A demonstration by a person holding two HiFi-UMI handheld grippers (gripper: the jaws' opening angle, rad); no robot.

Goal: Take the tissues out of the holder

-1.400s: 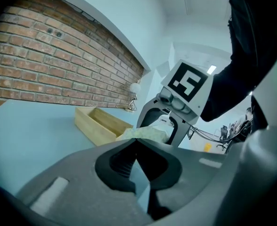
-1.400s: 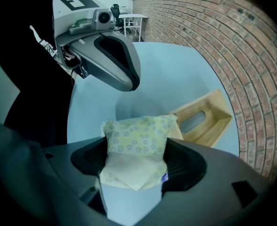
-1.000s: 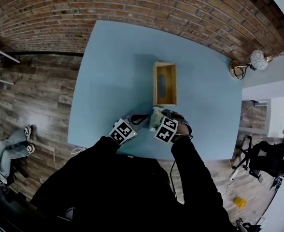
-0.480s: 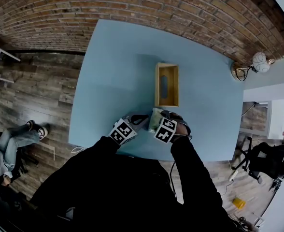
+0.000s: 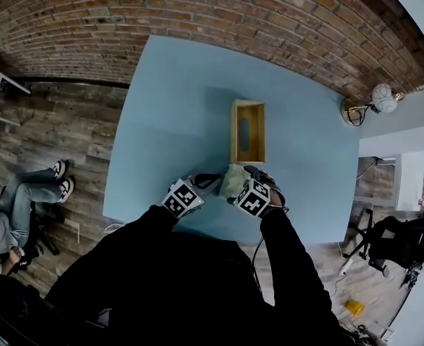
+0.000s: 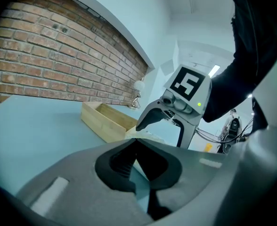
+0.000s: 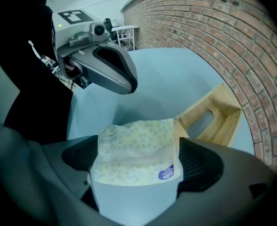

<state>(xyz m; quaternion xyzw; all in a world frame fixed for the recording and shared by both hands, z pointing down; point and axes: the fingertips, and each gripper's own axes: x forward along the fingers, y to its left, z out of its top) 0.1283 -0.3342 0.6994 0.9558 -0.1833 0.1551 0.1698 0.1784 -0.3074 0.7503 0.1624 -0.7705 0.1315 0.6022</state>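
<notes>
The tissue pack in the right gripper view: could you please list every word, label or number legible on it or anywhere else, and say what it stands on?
Tissue pack, round blue label: white print, too small to read.
Tissue pack, upper left edge: faint print, too blurred to read.
Marker cube: black-and-white square pattern, no words.
Wooden holder: no text.

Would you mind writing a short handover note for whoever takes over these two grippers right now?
Left gripper: jaws shut, empty, beside the right one.
Right gripper: pointing down. Its jaws have just been opening, and the yellow-patterned plastic tissue pack sits between them, apparently released.
Open wooden tissue holder: on the light blue table, just beyond the pack; it looks empty.
Done: the pack is out of the holder.
Left: probably only lifting the right gripper clear of the pack.
</notes>
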